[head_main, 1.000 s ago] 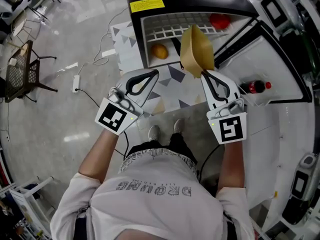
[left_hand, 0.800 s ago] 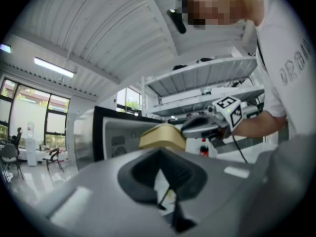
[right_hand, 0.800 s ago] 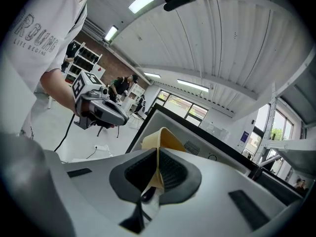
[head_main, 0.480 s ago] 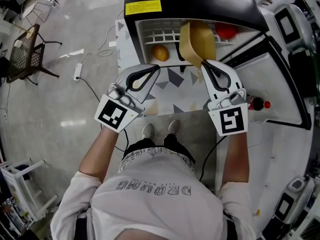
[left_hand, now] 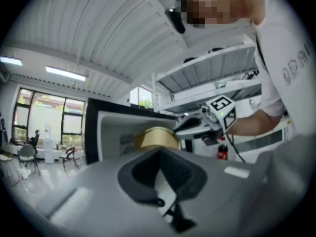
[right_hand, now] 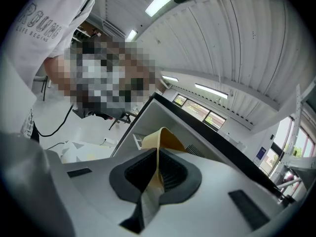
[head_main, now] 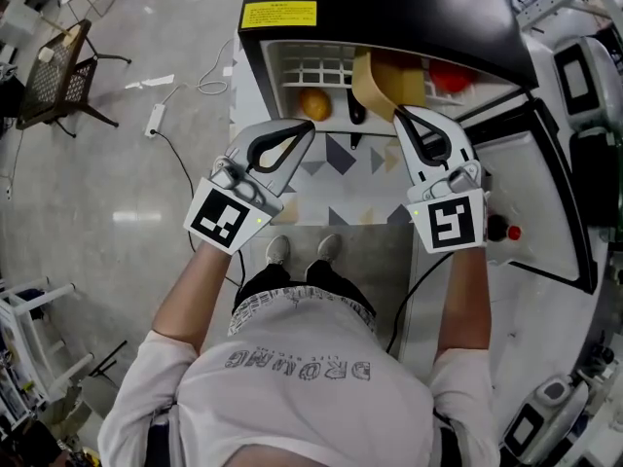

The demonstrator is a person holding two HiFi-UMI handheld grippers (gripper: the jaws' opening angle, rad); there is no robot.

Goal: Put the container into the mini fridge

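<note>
Change since 1 s ago: both grippers have advanced toward the mini fridge [head_main: 389, 8]. The container [head_main: 386, 78], then in front of the opening, now reaches past the front edge of the wire shelf [head_main: 302, 66].
Right gripper [head_main: 400, 115]: clenched on the container's near rim. The right gripper view shows the thin tan wall pinched between the 2 dark pads.
Left gripper [head_main: 305, 132]: jaws closed together with nothing between them. It hovers before the left half of the opening, apart from the container.
Container: tan, open and tipped on its side, held in the air at the fridge mouth. It is over the right half of the shelf, between the orange fruit [head_main: 313, 103] toward the left edge and the red item [head_main: 450, 74] toward the right edge. Whether it touches the shelf cannot be told.
Fridge door [head_main: 531, 193]: swung open to the right, with 1 red-capped bottle [head_main: 499, 230] in its rack.
Step in hand: insertion, judged to be late in the carry. The container is entering but not yet set down.
Next move calls for: pushing the container further in toward the back edge of the shelf, and levelling it so its base can rest on the wires. It must clear both the fruit and the red item. Only then should the right jaws part and the gripper back straight out.
</note>
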